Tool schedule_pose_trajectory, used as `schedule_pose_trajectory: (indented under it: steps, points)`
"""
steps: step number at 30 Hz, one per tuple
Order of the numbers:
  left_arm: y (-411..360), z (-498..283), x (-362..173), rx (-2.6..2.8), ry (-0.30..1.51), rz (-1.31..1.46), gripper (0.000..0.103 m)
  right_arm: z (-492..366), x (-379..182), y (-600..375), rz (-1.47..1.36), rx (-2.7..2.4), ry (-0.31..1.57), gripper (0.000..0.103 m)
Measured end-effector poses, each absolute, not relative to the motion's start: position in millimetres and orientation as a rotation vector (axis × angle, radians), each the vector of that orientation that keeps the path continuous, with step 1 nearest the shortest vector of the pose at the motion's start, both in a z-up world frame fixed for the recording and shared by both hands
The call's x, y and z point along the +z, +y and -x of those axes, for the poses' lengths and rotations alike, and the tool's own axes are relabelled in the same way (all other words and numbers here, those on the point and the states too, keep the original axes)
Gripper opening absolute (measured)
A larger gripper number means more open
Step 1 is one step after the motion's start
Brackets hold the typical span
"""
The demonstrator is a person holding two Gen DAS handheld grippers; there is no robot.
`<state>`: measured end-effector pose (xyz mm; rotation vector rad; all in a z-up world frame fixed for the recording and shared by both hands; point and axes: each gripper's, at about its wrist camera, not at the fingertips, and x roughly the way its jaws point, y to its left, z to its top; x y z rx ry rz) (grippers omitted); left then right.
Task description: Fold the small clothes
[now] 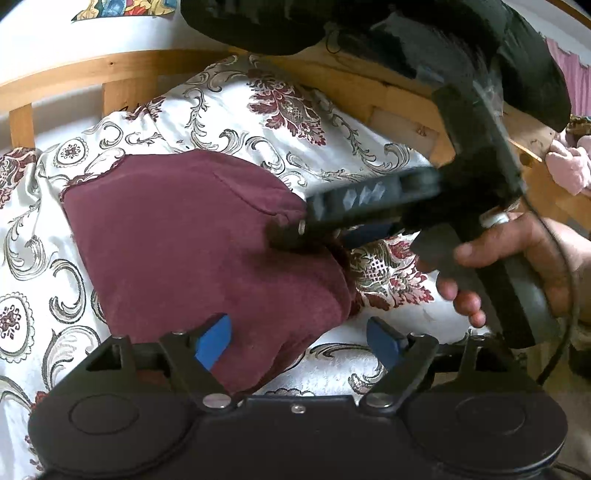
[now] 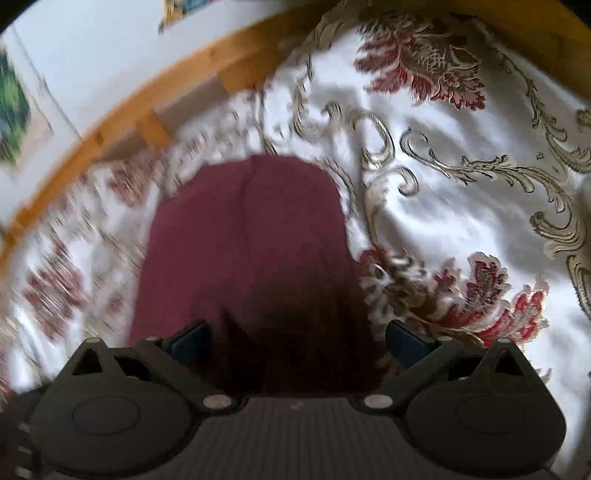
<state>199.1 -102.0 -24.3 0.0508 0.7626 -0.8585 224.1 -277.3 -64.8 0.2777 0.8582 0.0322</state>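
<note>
My left gripper [image 1: 299,341] stands wide at the bottom of the frame, pads gripping nothing. The maroon garment [image 1: 192,251] lies mid-frame on the floral bedspread [image 1: 229,110]. My right gripper [image 2: 298,343] gapes wide over it, empty.

One maroon garment [image 1: 192,251], taken here as the landmark. One patterned bedspread [image 1: 236,110] beneath it and around it on every side. Two grippers: left gripper [image 1: 299,336] at the garment's near edge, right gripper [image 2: 297,339] over its right-hand edge. Two blue pads [image 1: 214,341] on each gripper, four in all. One hand [image 1: 517,258] to the right of the garment, on the right gripper's handle. One wooden bed frame [image 1: 110,70] beyond the garment, with at least two upright slats. One picture [image 1: 125,9] on the wall past the garment. One heap of pink cloth [image 1: 565,166] far right of the garment; number of pieces not countable.
</note>
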Motion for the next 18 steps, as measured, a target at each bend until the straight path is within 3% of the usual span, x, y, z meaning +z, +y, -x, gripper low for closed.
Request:
schedule_pose_trajectory:
  steps: [7, 11, 18]
  points:
    - [-100.8, -198.5, -22.3, -0.856, 0.765, -0.038, 0.083, -230.0, -78.4, -280.1, -0.209, 0.014, 0.931, 0.103]
    - [-88.1, -198.0, -14.7, -0.842, 0.731, 0.068, 0.094, -228.6, -78.9, -289.2, -0.283, 0.04, 0.921, 0.103]
    - [-62.3, -207.5, -10.3, -0.708, 0.634, 0.21, 0.102, -224.1, -68.0, -307.7, -0.409, 0.026, 0.785, 0.103]
